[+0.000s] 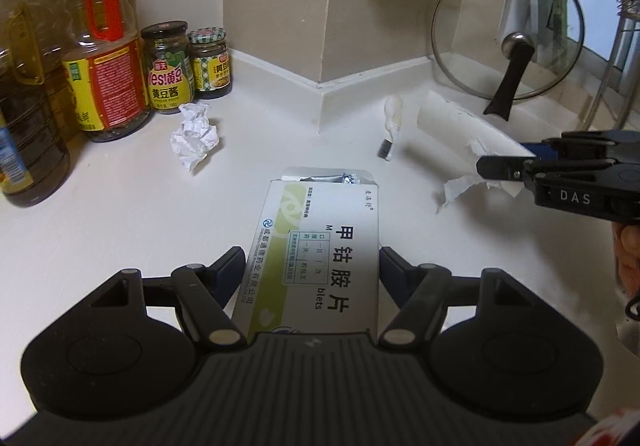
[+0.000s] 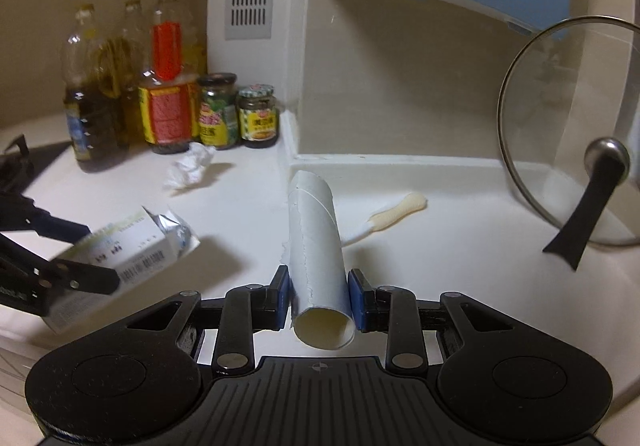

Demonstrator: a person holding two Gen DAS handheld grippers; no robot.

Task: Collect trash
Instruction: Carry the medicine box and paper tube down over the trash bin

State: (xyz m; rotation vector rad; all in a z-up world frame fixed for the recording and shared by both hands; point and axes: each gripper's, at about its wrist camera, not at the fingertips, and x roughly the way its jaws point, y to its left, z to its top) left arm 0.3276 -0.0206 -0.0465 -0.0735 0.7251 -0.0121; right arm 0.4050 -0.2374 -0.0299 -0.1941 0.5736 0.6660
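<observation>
Trash is in both my tools over the white counter (image 1: 120,206). My left gripper (image 1: 312,266) is closed part way on a pill box (image 1: 320,246), its pads pressing the box's two long sides; the box points to 12 o'clock with its far flap open and a foil pack (image 1: 332,178) showing inside. My right gripper (image 2: 318,286) is pinched on a paper tube (image 2: 316,238), blue pads against both flanks, the near open end toward the camera and the far end tilted to 12 o'clock; a torn strip hangs from the tube's side. From the left wrist, that tube sits at 2 o'clock, with the right tool reaching in from the frame's edge. Loose on the counter, a crumpled tissue (image 1: 195,136) lies at 11 o'clock, near the jars (image 1: 188,66) and oil bottles (image 1: 104,46) that line the wall behind it. A toothbrush (image 1: 392,126) with a cream handle lies at 1 o'clock, just beside the tube's far end and close to the wall corner. A glass lid (image 2: 572,134) leans upright against the wall at 2 o'clock of my right view, its black handle (image 2: 580,222) pointing down toward the counter, well apart from the tube. From the right wrist, the box hangs at 9 o'clock, clear of the tissue behind it.
</observation>
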